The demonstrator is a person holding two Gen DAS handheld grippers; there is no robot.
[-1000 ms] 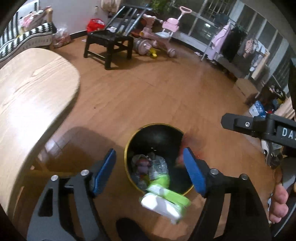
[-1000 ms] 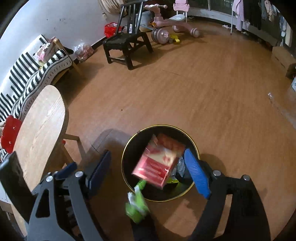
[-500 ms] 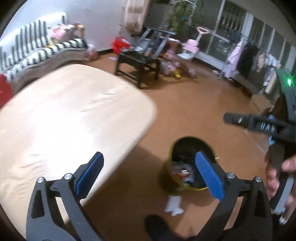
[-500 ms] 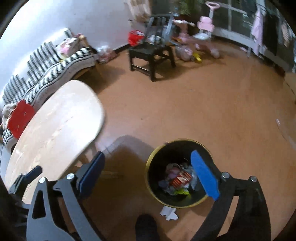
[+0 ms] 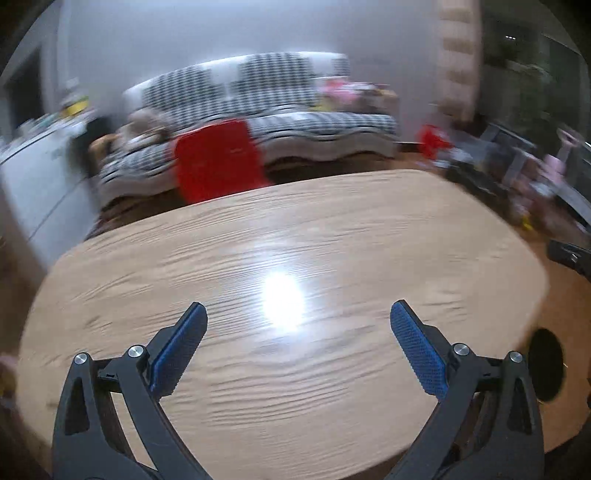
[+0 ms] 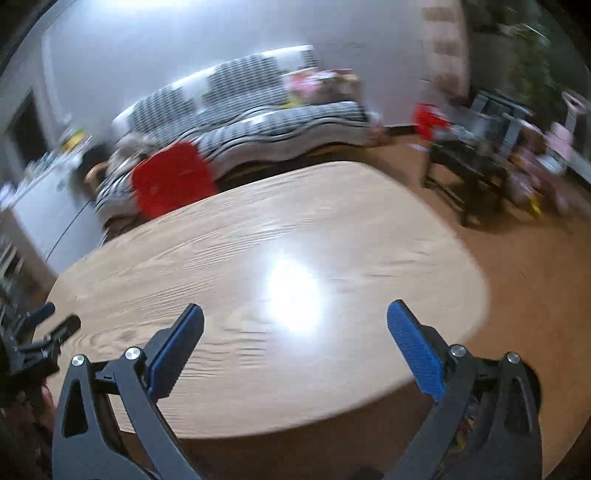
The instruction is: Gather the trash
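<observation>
Table point(image 5: 295, 229) edge hides most of bin point(image 5: 546, 363).

- The desk point(image 5: 332, 229) is pale tan wood with fine darker grain lines and a white glare patch in its middle.
- The left claw point(image 5: 295, 347) has black arms, silver screws and blue textured pads point(image 5: 417, 350).
- The right claw point(image 6: 293, 347) shows the same black frame and blue pads point(image 6: 415, 350).
- The sofa point(image 5: 280, 99) wears a black-and-white check, with wavy black and white stripes along the seat edge.
- The chair back point(image 5: 218, 158) is plain bright red.
- The floor point(image 6: 524, 266) is warm orange-brown.
- The bin point(image 5: 546, 363) looks black.
- The wall point(image 6: 221, 33) is pale grey-white.
- The wooden chair point(image 6: 465, 166) is black.
</observation>
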